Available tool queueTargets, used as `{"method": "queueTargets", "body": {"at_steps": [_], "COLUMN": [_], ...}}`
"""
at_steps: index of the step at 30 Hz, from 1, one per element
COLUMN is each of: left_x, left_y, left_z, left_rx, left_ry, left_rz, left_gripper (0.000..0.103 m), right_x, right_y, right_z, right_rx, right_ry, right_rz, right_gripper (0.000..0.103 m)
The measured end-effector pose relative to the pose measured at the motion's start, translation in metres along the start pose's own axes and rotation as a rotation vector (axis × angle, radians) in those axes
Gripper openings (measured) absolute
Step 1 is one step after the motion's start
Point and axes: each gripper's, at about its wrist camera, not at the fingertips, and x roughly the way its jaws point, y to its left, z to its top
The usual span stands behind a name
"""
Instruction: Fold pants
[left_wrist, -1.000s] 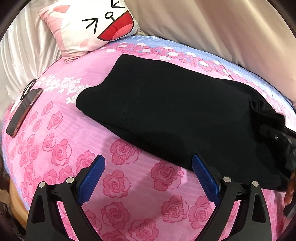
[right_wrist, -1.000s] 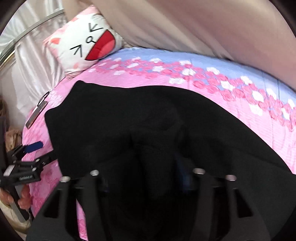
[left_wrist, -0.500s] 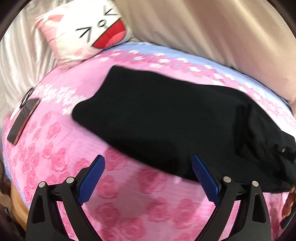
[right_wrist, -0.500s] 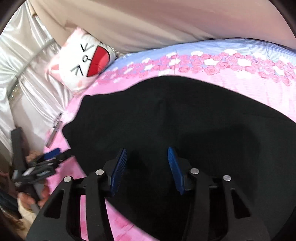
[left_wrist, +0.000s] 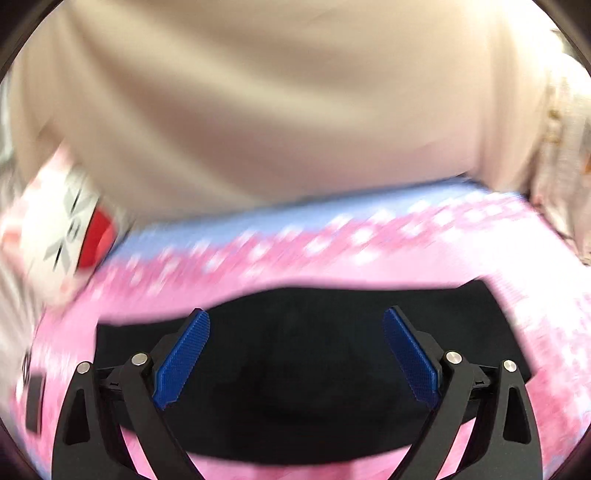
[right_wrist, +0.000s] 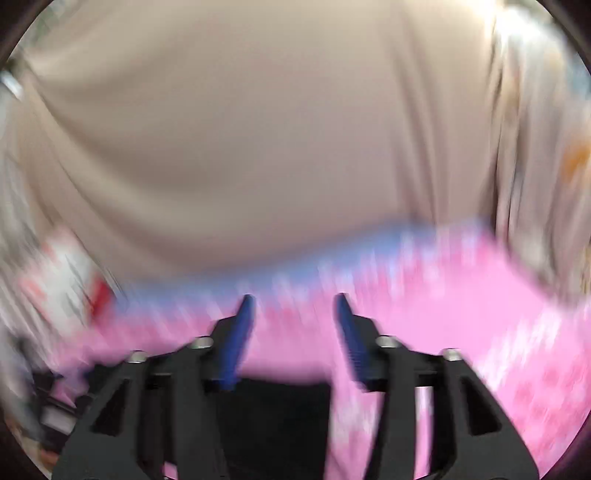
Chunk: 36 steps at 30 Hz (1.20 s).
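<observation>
pants (left_wrist: 295, 376): black, flat on pink bed (left_wrist: 517, 280), low middle of left view; only a bit shows at bottom of right view.
L gripper (left_wrist: 295, 354): spread wide, nothing in it; pants just past its tips.
R gripper (right_wrist: 293, 339): has just been opening, nothing between pads; pants below & behind tips.
step: prob. moving to next grab.
do it well: slow down, views are blurry; go for pants edge, both sides even.
pillow (left_wrist: 62, 229): left edge.

Left gripper (left_wrist: 295, 354) fingers (left_wrist: 183, 360) spread wide above black pants (left_wrist: 295, 387).
</observation>
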Motion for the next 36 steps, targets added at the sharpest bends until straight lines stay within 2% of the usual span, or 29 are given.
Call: {"method": "queueTargets", "body": {"at_steps": [1,2,3,4,5,7,9,11,13,14,15,16,17,18,19,20,22,23,25,27,29,33,34,36], "left_x": [-0.001,-0.001,0.001,0.003,0.005,0.01,0.022,0.036,0.062,0.068,0.08,0.089,0.099,0.11,0.116,0.115,0.113,0.11,0.093,0.072,0.052,0.016,0.014,0.018], "left_y": [-0.013,-0.03,-0.04,-0.048,-0.055,-0.061,-0.051,-0.035,-0.005,0.003,0.017,0.025,0.031,0.037,0.043,0.049,0.061,0.067,0.086,0.117,0.155,0.26,0.277,0.31], "left_z": [0.007,0.013,0.015,0.016,0.015,0.012,0.004,-0.008,-0.027,-0.033,-0.045,-0.053,-0.062,-0.071,-0.078,-0.083,-0.085,-0.083,-0.077,-0.076,-0.083,-0.125,-0.135,-0.154], "left_rx": [0.019,0.038,0.048,0.055,0.058,0.048,0.009,-0.044,-0.115,-0.13,-0.144,-0.145,-0.144,-0.145,-0.162,-0.197,-0.25,-0.268,-0.279,-0.308,-0.375,-0.646,-0.701,-0.84], "left_ry": [-0.015,-0.02,-0.019,-0.014,-0.007,0.011,0.045,0.094,0.182,0.209,0.254,0.287,0.323,0.36,0.368,0.339,0.336,0.33,0.274,0.234,0.219,0.253,0.264,0.275], "left_rz": [-0.031,-0.065,-0.08,-0.089,-0.092,-0.087,-0.055,0.008,0.089,0.116,0.155,0.189,0.221,0.234,0.221,0.185,0.144,0.158,0.244,0.318,0.385,0.5,0.513,0.453], "left_gripper": [0.096,0.096,0.096,0.096,0.096,0.096,0.096,0.096,0.096,0.096,0.096,0.096,0.096,0.096,0.098,0.098,0.098,0.098,0.098,0.098,0.098,0.098,0.095,0.095], "right_x": [-0.013,-0.016,-0.021,-0.03,-0.043,-0.042,0.001,0.056,0.111,0.129,0.147,0.164,0.174,0.187,0.193,0.194,0.187,0.184,0.174,0.158,0.148,0.144,0.147,0.15], "right_y": [0.001,0.001,-0.002,-0.004,-0.004,-0.002,0.002,0.001,0.002,0.002,0.004,0.008,0.015,0.014,0.012,0.009,0.002,0.002,0.009,0.018,0.03,0.055,0.062,0.076], "right_z": [0.012,0.023,0.031,0.035,0.036,0.028,-0.004,-0.053,-0.113,-0.133,-0.154,-0.174,-0.189,-0.204,-0.211,-0.209,-0.2,-0.195,-0.191,-0.184,-0.181,-0.191,-0.195,-0.2], "right_rx": [-0.053,-0.137,-0.171,-0.169,-0.159,-0.158,-0.182,-0.163,-0.085,-0.033,0.032,0.093,0.107,0.079,0.057,0.051,0.096,0.097,0.047,-0.018,-0.071,-0.147,-0.162,-0.187], "right_ry": [-0.057,-0.048,-0.035,-0.053,-0.084,-0.059,0.111,0.326,0.531,0.599,0.669,0.727,0.767,0.8,0.801,0.766,0.754,0.738,0.708,0.666,0.652,0.668,0.676,0.691], "right_rz": [-0.064,-0.189,-0.273,-0.264,-0.201,-0.132,-0.054,0.047,0.174,0.227,0.295,0.363,0.366,0.302,0.279,0.268,0.239,0.212,0.164,0.144,0.143,0.163,0.169,0.184], "right_gripper": [0.098,0.098,0.098,0.098,0.098,0.098,0.098,0.098,0.096,0.088,0.083,0.083,0.083,0.08,0.075,0.065,0.062,0.063,0.069,0.085,0.085,0.085,0.085,0.085]}}
